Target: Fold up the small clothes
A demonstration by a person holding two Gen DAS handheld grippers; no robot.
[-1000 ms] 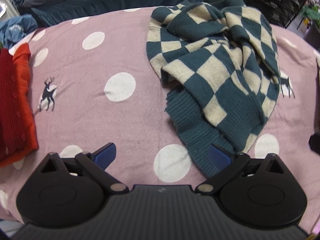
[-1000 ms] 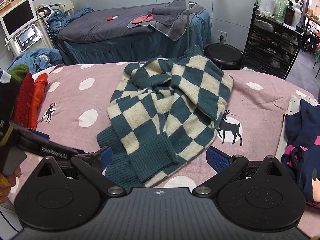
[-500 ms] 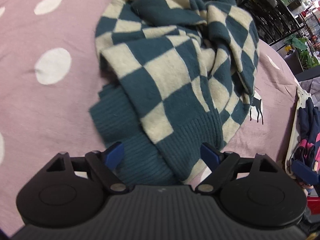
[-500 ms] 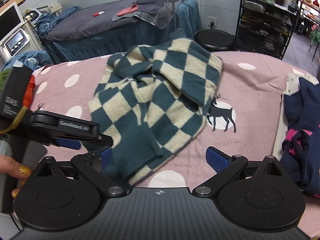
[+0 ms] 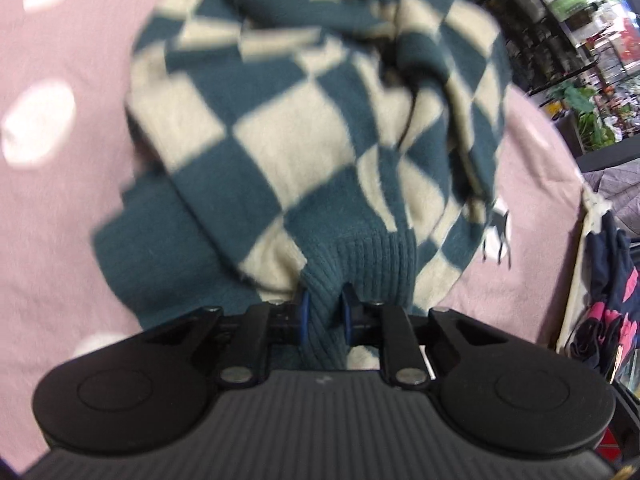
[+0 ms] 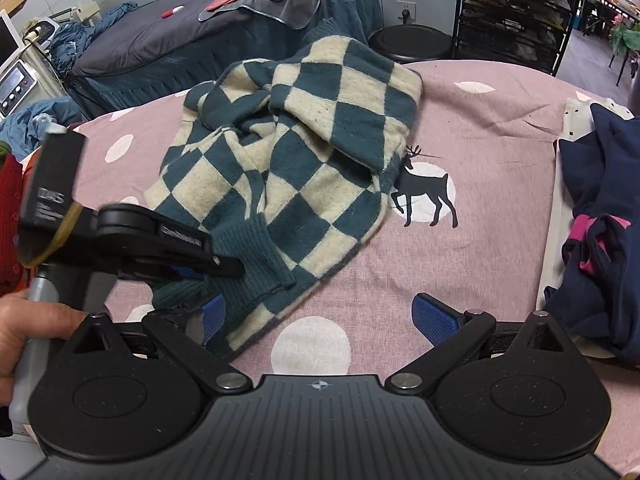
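While bunched on the pink dotted bedspread (image 6: 472, 120), nearest: left gripper (image 5: 325, 314), jaws just closing, pinching the ribbed teal cuff (image 5: 360, 264) of the checked sweater (image 6: 304, 148). Right gripper (image 6: 316, 316) spread wide, nothing between the pads, low over a white dot beside the sweater's near edge. Further right, dark navy clothes (image 6: 600, 220); far left, red knitwear (image 6: 10, 216).

Even, soft indoor light fills both views, with no hard shadows or glare. The left wrist view is smeared by motion blur: the checkered sweater (image 5: 304, 128) and white dots on the pink bedspread (image 5: 60, 200) are soft-edged, worst toward 12 o'clock. The right wrist view is sharp. Fisheye bending curves the bedspread's far edge, and black vignette shows at the left view's corners.
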